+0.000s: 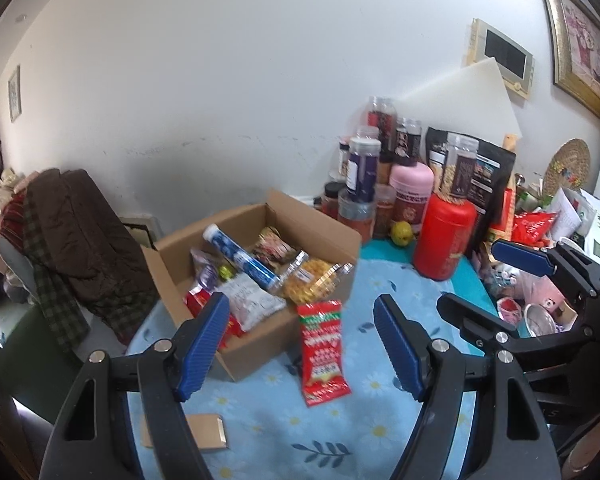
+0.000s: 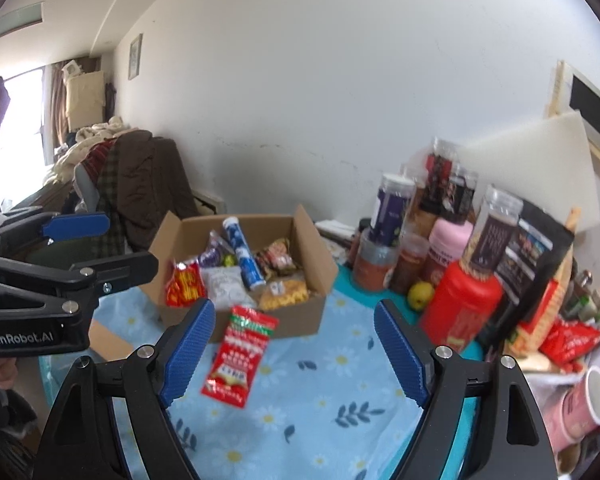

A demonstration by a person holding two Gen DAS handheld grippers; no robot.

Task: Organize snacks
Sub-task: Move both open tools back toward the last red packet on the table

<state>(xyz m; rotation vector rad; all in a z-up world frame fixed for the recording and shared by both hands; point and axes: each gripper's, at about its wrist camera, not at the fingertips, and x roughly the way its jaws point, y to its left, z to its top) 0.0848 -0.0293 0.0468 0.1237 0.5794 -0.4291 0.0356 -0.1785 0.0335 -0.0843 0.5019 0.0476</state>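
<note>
While both grippers, left (image 1: 302, 344) and right (image 2: 294, 350), gape wide and empty, the glossy red snack packet (image 1: 323, 354) lies flat (slightly crinkled) just before the cardboard box (image 1: 260, 336).

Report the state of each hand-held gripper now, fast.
Left hand-held gripper: open, holding nothing; the red snack packet lies on the tablecloth beyond it.
Right hand-held gripper: open, holding nothing.
</note>
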